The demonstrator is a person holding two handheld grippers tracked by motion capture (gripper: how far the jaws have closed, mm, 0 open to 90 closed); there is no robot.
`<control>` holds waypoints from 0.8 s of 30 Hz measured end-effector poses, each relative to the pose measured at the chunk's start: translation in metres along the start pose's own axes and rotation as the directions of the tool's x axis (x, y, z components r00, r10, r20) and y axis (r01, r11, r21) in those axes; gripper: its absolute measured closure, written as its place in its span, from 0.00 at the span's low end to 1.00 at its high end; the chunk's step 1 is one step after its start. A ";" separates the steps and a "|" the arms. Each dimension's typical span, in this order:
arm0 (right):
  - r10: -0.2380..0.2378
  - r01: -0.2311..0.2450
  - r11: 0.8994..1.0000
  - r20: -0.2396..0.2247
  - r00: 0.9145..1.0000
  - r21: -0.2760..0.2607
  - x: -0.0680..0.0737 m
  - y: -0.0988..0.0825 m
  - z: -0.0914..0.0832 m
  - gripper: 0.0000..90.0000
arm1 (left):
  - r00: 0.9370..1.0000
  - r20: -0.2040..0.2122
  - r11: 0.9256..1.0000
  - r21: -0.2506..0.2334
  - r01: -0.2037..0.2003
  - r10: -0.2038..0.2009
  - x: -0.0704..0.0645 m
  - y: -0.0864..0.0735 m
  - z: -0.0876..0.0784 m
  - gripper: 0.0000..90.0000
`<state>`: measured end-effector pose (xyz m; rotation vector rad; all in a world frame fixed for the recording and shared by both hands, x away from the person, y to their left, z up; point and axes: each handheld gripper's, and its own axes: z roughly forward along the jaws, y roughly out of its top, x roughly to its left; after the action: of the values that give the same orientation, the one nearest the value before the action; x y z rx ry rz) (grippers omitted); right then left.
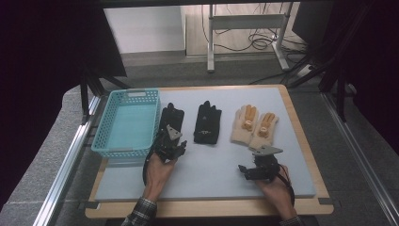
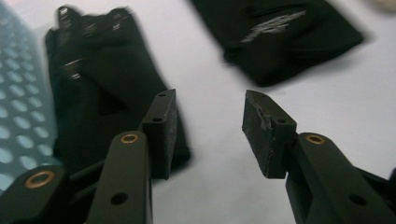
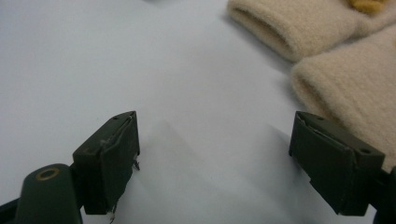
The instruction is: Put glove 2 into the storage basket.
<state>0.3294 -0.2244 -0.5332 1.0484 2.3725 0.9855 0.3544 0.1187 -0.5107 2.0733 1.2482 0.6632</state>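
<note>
Your left gripper (image 1: 170, 142) hangs with jaws spread over the cuff of the black glove (image 1: 170, 117) just beside the blue basket (image 1: 127, 122). Your right gripper (image 1: 256, 170) is spread too, empty above the mat (image 1: 211, 165), near the cream gloves (image 1: 254, 125). A second black glove (image 1: 208, 122) lies between.

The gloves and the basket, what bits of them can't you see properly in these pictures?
- Left black glove: in the high view the left gripper covers its cuff end.
- Its fingertips are blurred in the left gripper view.
- Second black glove: top edge cuts it off; its white lettering is too blurred to read.
- Cream gloves: right gripper view's edge cuts off all but the cuffs.
- Blue basket: cut off by the left edge there.
</note>
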 end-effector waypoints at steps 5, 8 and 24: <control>0.000 0.000 1.000 0.000 1.000 0.000 0.000 0.000 0.000 0.17 | 0.994 -0.108 0.999 0.042 0.010 -0.006 0.004 -0.001 0.020 0.60; 0.000 0.000 1.000 0.000 1.000 0.000 0.000 0.000 0.000 0.17 | 0.988 -0.151 0.995 0.100 -0.001 0.016 0.002 -0.002 0.030 0.59; 0.000 0.000 1.000 0.000 1.000 0.000 0.000 0.000 0.000 0.17 | 0.997 0.033 0.997 -0.028 0.071 -0.070 -0.008 0.008 -0.017 0.96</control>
<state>0.3294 -0.2245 -0.5332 1.0485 2.3723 0.9854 0.3441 0.1133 -0.4945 1.9983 1.2803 0.6106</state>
